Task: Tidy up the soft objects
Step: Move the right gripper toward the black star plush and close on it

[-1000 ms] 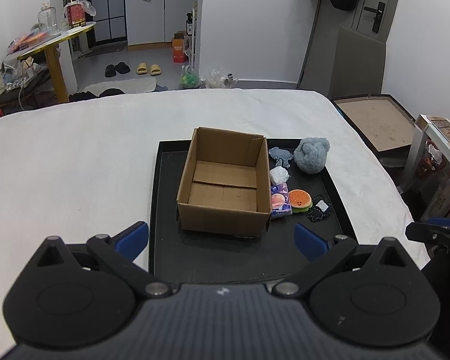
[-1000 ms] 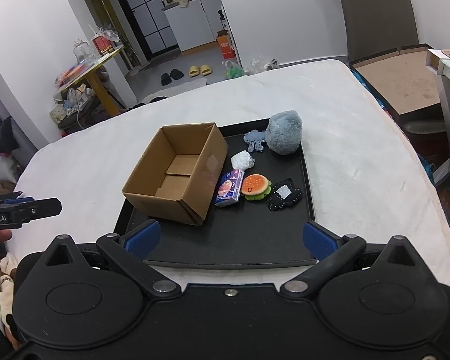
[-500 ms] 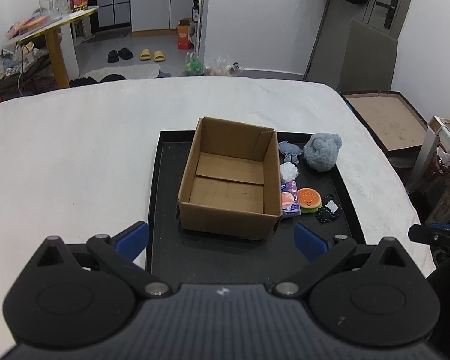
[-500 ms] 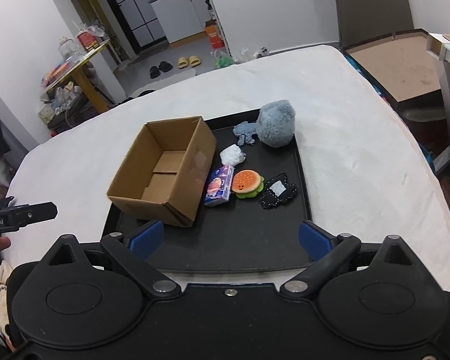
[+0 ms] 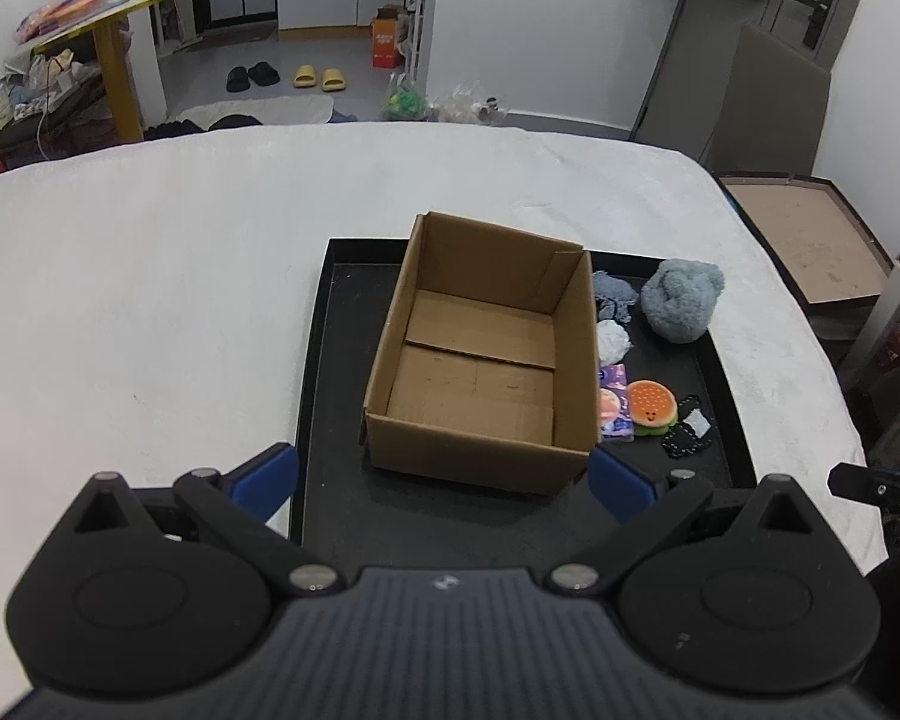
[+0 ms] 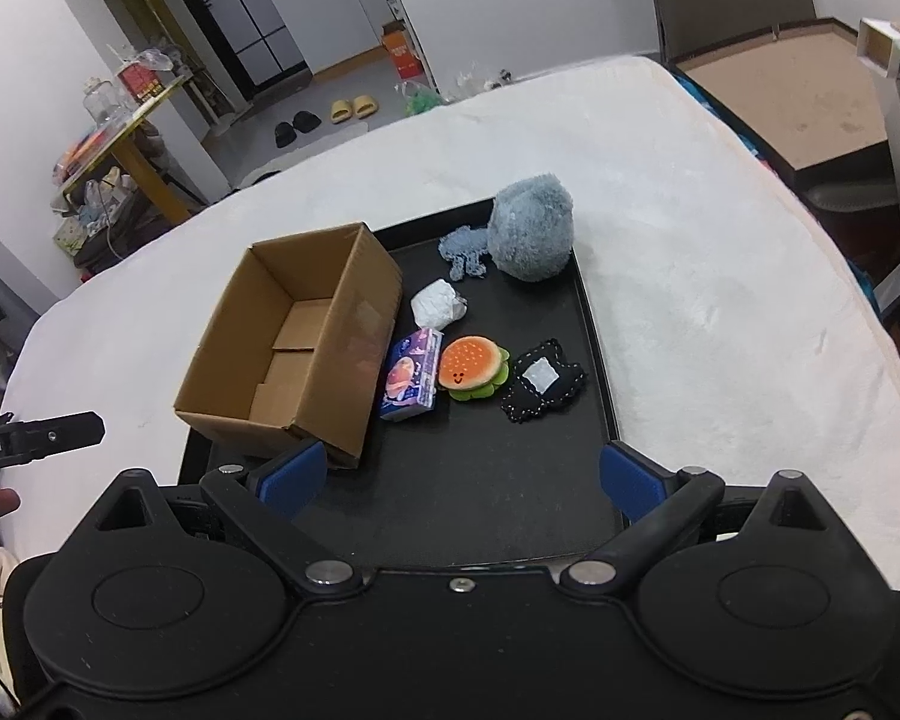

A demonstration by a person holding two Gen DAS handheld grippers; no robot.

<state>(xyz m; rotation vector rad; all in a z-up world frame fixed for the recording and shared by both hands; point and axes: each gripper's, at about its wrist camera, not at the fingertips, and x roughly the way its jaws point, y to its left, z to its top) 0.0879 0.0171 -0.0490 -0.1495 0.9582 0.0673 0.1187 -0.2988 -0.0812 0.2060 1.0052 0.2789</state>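
Hovering over the tray's [image 6: 594, 324] near edge, left gripper [image 5: 444, 477] and right gripper [image 6: 459, 477] both have fingers spread wide, holding nothing. Cardboard box [image 6: 294, 348] sits left-center on the tray. Right of it: tissue pack [image 6: 411, 375], burger toy [image 6: 473, 367], black pouch [image 6: 543, 381], white wad [image 6: 437, 303], blue plush [image 6: 531, 228] at far right corner.

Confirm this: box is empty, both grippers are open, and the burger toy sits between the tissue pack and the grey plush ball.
One thing is off. The burger toy sits between the tissue pack and the black pouch, not the plush ball, which lies farther back on the tray. The right wrist view shows it. The box is empty; left gripper and right gripper are open.
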